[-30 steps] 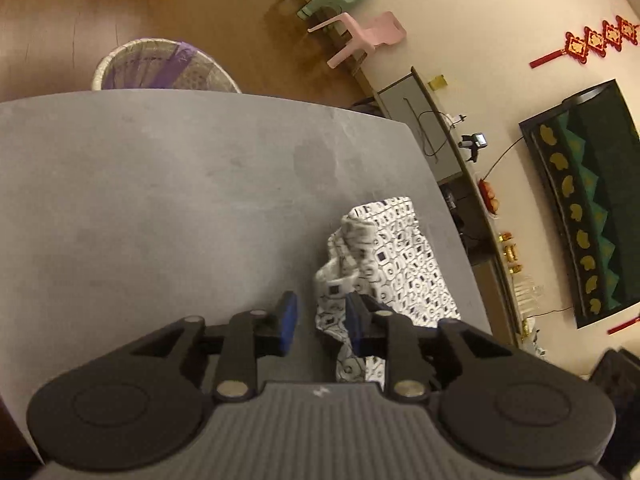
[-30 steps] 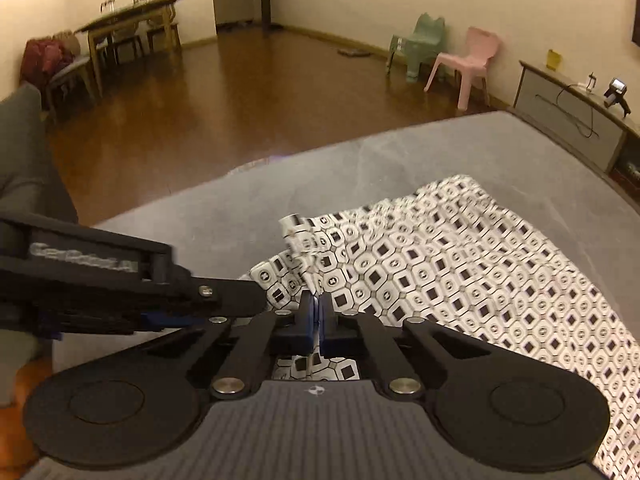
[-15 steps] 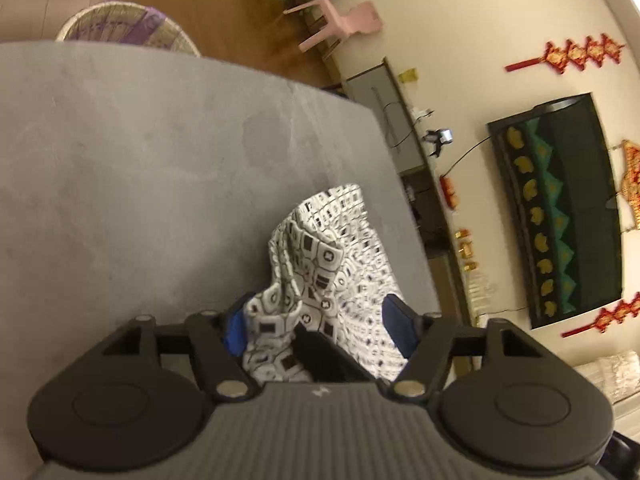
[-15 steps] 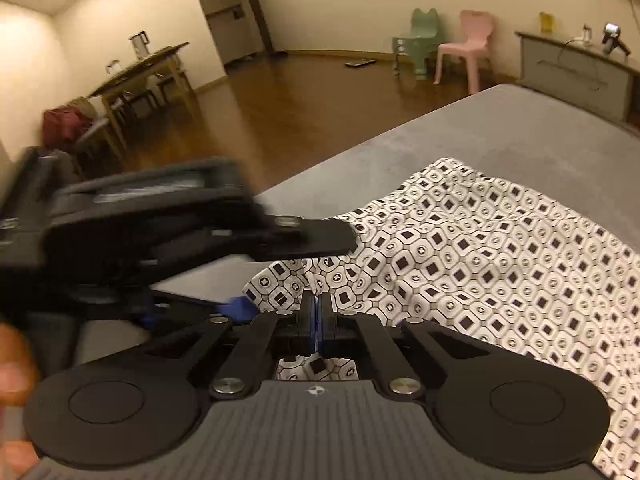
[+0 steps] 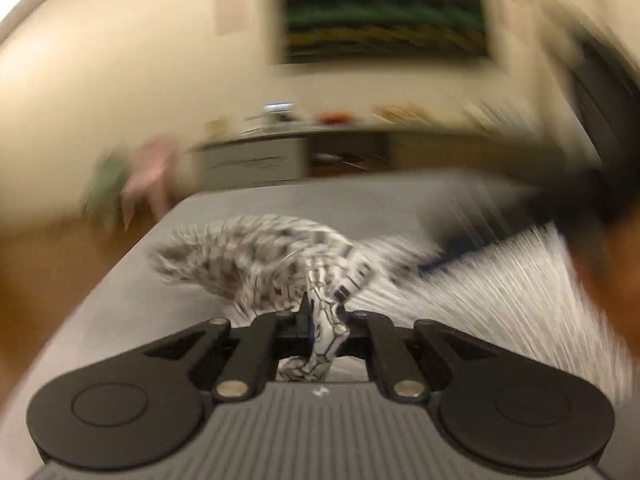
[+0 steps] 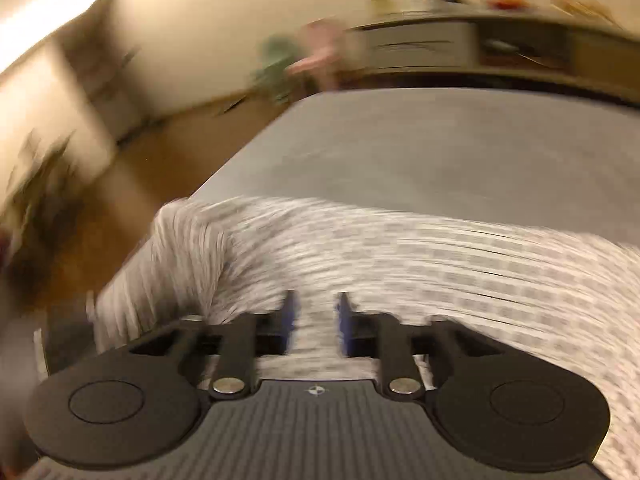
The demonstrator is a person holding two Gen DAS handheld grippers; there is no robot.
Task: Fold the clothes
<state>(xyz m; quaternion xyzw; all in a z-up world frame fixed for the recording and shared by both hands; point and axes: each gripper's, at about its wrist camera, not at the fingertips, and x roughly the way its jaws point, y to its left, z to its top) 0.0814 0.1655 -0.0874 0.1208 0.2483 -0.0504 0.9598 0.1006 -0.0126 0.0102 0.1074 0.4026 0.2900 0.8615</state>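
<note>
A white garment with a black geometric print [image 5: 256,256] lies on a grey padded surface [image 5: 120,300]. In the left wrist view my left gripper [image 5: 322,312] has a bunched fold of it between its fingers. The jaws are closing and the pads press on the fabric. A dark blurred shape, which looks like the other gripper [image 5: 500,236], crosses the right side. In the right wrist view my right gripper [image 6: 316,308] is opening just above the garment [image 6: 400,248]. Its blue pads [image 6: 289,320] stand apart with no fabric pinched between them. Both views are smeared by motion.
The grey surface [image 6: 420,148] ends at a left edge over a wooden floor [image 6: 160,168]. Beyond it stand a low cabinet [image 6: 420,44], a pink chair [image 6: 324,52] and a green chair [image 6: 276,64]. A dark wall hanging [image 5: 384,8] is above the cabinet.
My left gripper took the raised fold and closed on it, then swung round. My right gripper let go of that fold, opened and moved away over the garment, rolling as it went.
</note>
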